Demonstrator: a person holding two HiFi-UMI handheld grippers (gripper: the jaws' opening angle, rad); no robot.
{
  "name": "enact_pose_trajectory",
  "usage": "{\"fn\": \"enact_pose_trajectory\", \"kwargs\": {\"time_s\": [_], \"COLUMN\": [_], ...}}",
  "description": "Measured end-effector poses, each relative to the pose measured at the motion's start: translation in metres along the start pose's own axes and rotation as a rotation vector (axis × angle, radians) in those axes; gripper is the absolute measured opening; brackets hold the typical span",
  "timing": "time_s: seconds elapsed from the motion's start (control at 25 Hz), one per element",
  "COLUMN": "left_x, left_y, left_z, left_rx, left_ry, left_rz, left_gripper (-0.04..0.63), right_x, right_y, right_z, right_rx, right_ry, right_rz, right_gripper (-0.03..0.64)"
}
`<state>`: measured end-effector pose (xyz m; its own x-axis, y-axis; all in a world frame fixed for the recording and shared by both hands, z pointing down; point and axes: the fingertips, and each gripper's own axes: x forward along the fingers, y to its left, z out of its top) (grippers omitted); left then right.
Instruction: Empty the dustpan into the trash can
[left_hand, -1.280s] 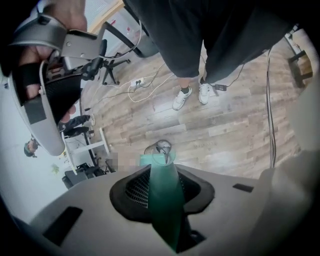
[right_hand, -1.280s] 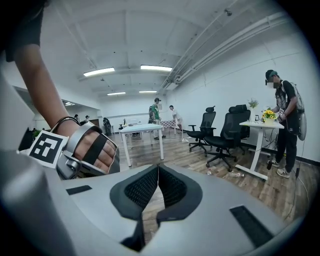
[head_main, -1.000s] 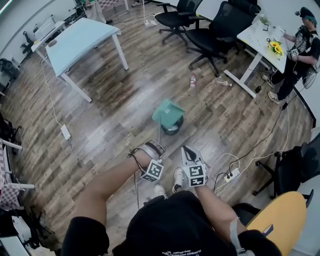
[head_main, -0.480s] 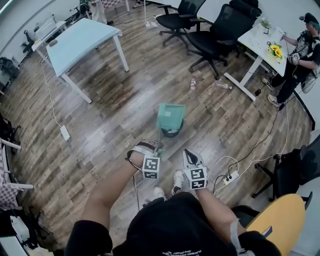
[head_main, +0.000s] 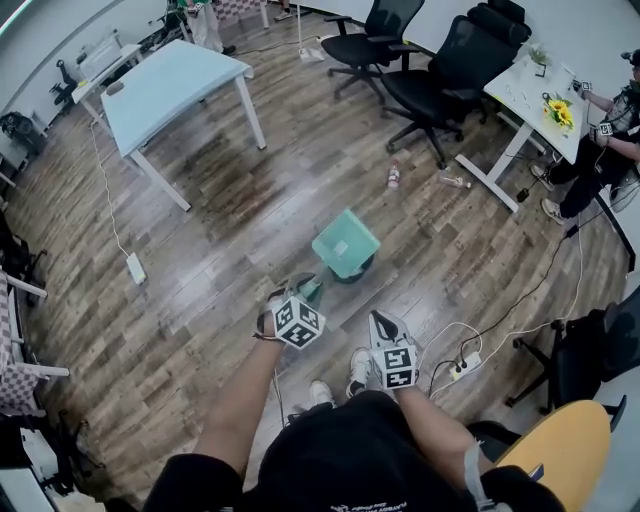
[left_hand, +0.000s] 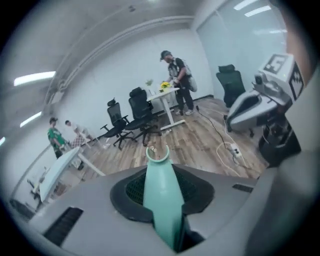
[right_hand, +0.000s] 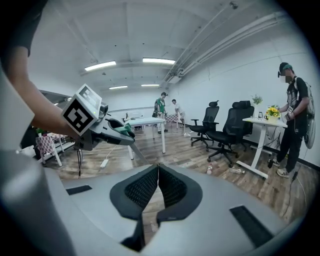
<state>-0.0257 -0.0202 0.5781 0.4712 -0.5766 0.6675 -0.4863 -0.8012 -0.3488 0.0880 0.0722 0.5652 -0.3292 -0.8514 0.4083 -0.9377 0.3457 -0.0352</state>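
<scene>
My left claw pinches the handle of the green plastic dustpan, right above the round black trash can on the wood floor. My right claw is pressed together, empty.

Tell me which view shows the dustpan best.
The head view: the whole green dustpan above the trash can. The left gripper view shows only its handle clamped in the jaws; the right gripper view, a green sliver in the left gripper.

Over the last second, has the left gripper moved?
Yes. The left gripper, shut on the dustpan handle, has shifted toward the trash can and rolled.
</scene>
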Motion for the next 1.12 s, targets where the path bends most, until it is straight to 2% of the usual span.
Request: {"fn": "enact_pose_trajectory", "kwargs": {"time_s": [0.2,0.32,0.6,0.76,1.12], "left_x": [-0.003,-0.003,-0.018,-0.022,-0.035], "left_y": [0.025,0.035,0.058,0.074,0.11], "left_z": [-0.012,-0.012,-0.01,-0.008,-0.028], "left_rx": [-0.372,-0.494,-0.657,-0.687,-0.772], "left_ry": [-0.06,-0.097,-0.133,-0.144,-0.101], "left_rz": [0.052,0.09,0.2,0.27,0.428], "left_gripper": [0.1,0.1,0.1,0.1,0.1], "right_x": [0.008,0.012,0.026,0.037,0.063], "right_y": [-0.007,-0.014,-0.022,-0.029,-0.04], "right_z": [0.003,0.001,0.011,0.02,0.038], "right_rx": [-0.005,-0.002,-0.009,-0.016,-0.035], "right_ry": [0.0,0.007,0.002,-0.013,-0.038], "right_rz": [0.004,0.007,0.021,0.039,0.09], "right_gripper": [0.025,0.025,0.025,0.025,0.025]}}
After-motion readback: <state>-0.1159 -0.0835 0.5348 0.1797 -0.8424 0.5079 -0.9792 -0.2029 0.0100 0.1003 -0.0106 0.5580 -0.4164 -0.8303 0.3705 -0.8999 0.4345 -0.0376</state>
